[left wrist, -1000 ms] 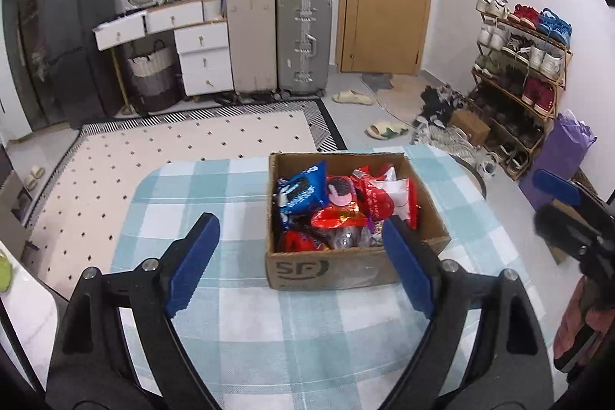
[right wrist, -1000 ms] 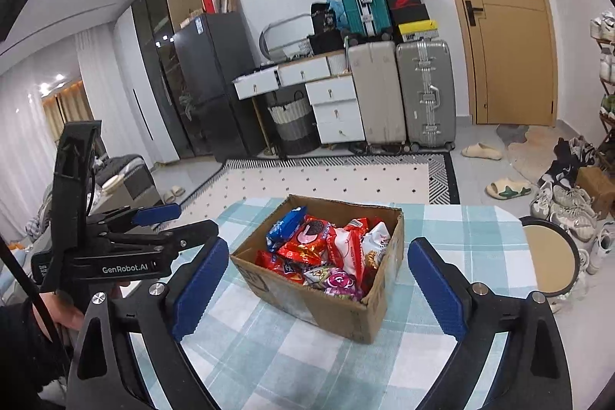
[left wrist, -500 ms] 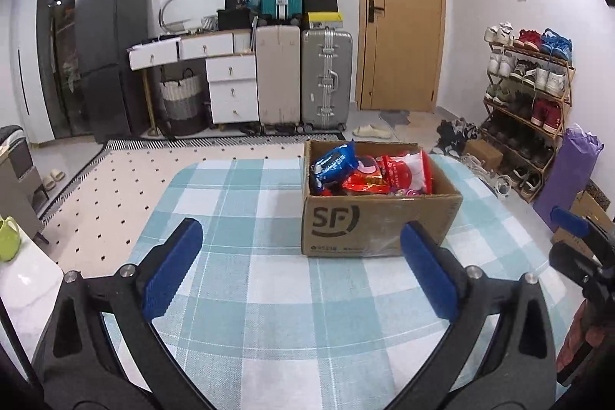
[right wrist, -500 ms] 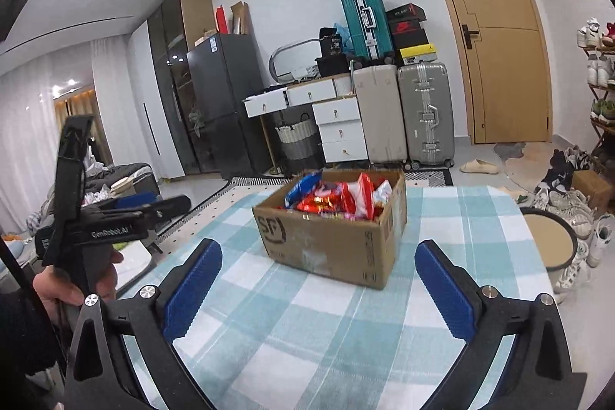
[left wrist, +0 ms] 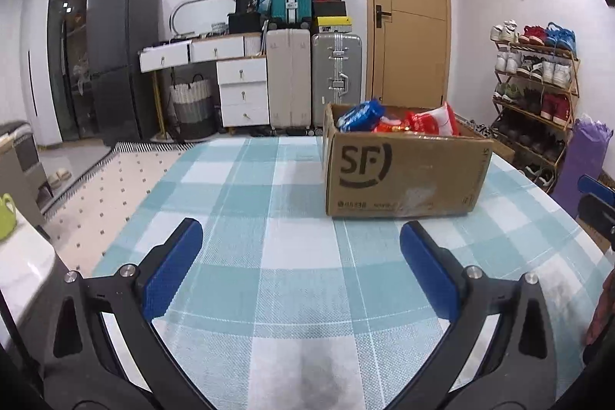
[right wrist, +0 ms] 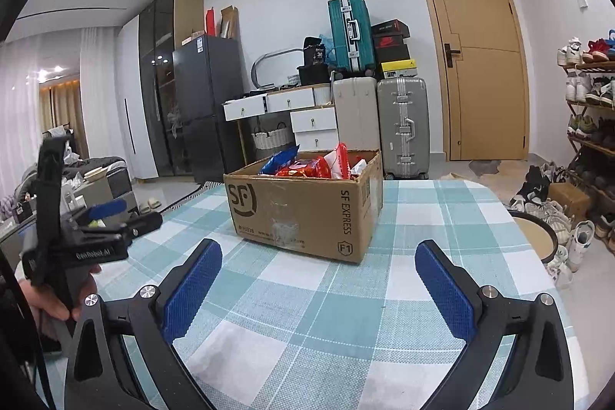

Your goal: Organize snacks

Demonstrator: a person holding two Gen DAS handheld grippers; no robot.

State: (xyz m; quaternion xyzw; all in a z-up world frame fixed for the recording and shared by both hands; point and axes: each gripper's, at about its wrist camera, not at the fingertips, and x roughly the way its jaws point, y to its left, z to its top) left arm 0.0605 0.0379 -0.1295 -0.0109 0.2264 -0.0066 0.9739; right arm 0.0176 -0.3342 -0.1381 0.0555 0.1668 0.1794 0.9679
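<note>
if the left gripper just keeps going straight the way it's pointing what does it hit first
Probably the checked tablecloth: the left gripper, open and empty, tilts down at it. The cardboard box sits ahead to the right, off that line.

I see a table (left wrist: 246, 179) under a teal-and-white checked cloth (right wrist: 423, 218). One open cardboard box (left wrist: 403, 175) of snack packets (left wrist: 396, 122) sits on it
</note>
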